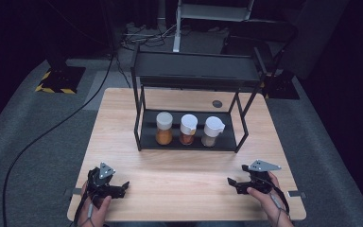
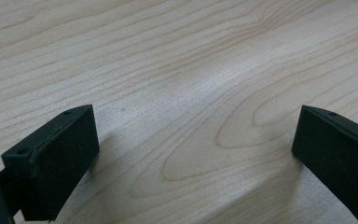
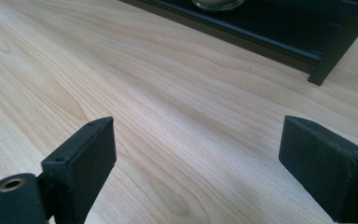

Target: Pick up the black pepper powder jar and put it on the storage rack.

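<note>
I am resting my left gripper (image 1: 119, 188) and right gripper (image 1: 235, 182) on the pale wooden surface (image 1: 179, 170), jaws wide open and holding nothing. Three white-capped spice jars (image 1: 188, 129) are standing on the black metal rack's (image 1: 144, 137) bottom shelf. I should reach slowly and straight.

A black two-tier metal rack (image 1: 189, 137) stands on the pale wooden bench (image 1: 184, 194), ahead of and between the left tool (image 1: 123, 187) and right tool (image 1: 231, 182). On its lower shelf, left to right, stand an orange-filled spice jar (image 1: 164, 128), a brown-filled spice jar (image 1: 187, 129) and a beige-filled spice jar (image 1: 211, 131).
</note>
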`<state>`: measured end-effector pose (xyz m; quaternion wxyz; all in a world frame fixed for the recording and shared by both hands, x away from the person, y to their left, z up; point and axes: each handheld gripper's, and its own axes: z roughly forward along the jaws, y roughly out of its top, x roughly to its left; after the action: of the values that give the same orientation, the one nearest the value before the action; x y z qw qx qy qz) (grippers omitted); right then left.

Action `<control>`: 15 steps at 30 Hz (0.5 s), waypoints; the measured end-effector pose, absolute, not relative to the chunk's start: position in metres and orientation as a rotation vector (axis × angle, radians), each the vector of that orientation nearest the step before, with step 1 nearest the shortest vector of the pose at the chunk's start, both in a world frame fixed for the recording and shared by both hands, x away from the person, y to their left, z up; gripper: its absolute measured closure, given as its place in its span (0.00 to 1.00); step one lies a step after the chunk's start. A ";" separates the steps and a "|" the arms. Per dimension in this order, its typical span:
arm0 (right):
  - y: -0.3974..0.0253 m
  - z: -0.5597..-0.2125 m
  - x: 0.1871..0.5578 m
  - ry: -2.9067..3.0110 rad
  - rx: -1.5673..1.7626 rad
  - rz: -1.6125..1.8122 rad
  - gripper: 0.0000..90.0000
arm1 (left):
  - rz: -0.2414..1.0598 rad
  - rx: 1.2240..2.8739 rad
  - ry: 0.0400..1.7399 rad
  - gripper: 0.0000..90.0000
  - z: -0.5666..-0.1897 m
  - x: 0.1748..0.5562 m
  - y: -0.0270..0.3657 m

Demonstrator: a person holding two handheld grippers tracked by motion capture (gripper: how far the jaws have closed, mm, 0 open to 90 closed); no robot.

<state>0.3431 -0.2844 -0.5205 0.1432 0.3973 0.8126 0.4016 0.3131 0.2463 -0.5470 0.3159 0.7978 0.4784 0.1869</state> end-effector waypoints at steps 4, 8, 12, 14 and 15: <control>-0.284 -0.525 0.343 2.355 1.146 1.139 0.12 | 0.492 2.102 1.259 0.00 -0.547 0.313 0.246; -0.285 -0.530 0.342 2.361 1.148 1.120 0.12 | 0.492 2.102 1.259 0.00 -0.547 0.313 0.246; -0.287 -0.533 0.340 2.362 1.153 1.095 0.12 | 0.492 2.101 1.260 0.00 -0.547 0.313 0.246; -0.288 -0.535 0.340 2.364 1.155 1.083 0.12 | 0.492 2.102 1.259 0.00 -0.547 0.313 0.246; -0.288 -0.536 0.340 2.365 1.153 1.076 0.12 | 0.492 2.102 1.260 0.00 -0.547 0.313 0.246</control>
<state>0.3396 -0.2885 -0.5357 0.1487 0.4012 0.8227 0.3743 0.3132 0.2463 -0.5470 0.3158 0.7979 0.4783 0.1869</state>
